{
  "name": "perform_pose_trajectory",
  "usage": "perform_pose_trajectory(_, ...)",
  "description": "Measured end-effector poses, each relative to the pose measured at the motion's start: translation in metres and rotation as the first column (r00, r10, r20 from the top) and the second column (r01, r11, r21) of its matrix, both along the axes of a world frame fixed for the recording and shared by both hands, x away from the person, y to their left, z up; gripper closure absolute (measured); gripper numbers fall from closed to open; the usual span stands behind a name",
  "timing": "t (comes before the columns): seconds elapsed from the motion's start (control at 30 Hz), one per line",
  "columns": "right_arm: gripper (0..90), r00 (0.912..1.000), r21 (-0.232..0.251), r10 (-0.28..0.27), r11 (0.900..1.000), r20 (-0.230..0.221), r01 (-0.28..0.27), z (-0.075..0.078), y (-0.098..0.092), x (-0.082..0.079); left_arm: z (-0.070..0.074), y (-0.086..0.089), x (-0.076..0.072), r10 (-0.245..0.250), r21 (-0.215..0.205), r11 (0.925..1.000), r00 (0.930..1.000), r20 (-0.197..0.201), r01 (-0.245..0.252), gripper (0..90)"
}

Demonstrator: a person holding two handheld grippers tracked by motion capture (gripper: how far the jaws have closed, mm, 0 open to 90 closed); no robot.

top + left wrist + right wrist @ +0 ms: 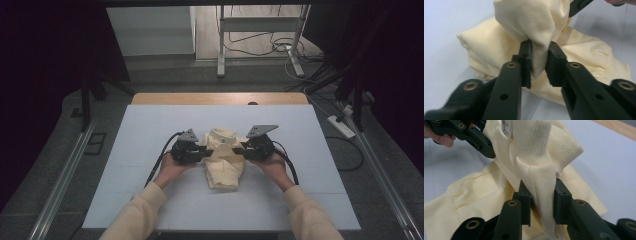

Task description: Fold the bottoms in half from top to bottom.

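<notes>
A: Lying crumpled mid-table, a pale yellow garment (223,159) is flanked by both grippers.

B: Folds are pinched narrowly by the left gripper (539,62) and the right gripper (541,202), one each.

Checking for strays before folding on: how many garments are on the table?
1: a cream shirt at the middle of the white table, between both grippers. Its bunched folds could hide a smaller piece.

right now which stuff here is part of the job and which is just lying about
Part of the job:
pale yellow garment
left gripper
right gripper

Just about:
white table cover
power strip on the floor
metal stand beyond the table
</notes>
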State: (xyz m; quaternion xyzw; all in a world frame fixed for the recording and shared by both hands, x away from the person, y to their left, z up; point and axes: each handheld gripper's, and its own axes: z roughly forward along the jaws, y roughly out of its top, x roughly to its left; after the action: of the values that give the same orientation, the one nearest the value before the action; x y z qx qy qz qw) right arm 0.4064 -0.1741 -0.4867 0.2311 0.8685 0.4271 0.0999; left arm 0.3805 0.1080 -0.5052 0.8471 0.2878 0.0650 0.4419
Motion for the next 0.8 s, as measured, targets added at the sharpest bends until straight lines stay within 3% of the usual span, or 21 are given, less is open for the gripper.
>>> perform_pose_trajectory(0.07,61.6,0.9997,0.005,0.005,1.0,-0.022,-0.005,0.001,-0.001,-0.004,0.004,0.001,-0.003,0.008,0.006,0.9999,0.9999,0.006,-0.008,53.1)
perform_pose_trajectory(0.27,46.1,0.9995,0.019,-0.004,1.0,-0.03,0.004,0.007,-0.009,-0.024,0.012,0.006,-0.011,0.021,-0.045,0.9987,0.9996,-0.02,-0.022,35.5)
perform_pose_trajectory(0.53,41.9,0.9966,0.013,-0.015,1.0,-0.081,0.017,0.009,-0.026,-0.038,0.01,0.018,-0.028,0.001,-0.05,0.9987,0.9984,-0.057,-0.003,33.0)
perform_pose_trajectory(0.8,41.9,0.9923,-0.015,-0.081,0.997,-0.093,0.08,0.009,-0.036,-0.035,0.007,0.027,-0.031,0.013,-0.046,0.9988,0.9976,-0.068,-0.016,33.0)
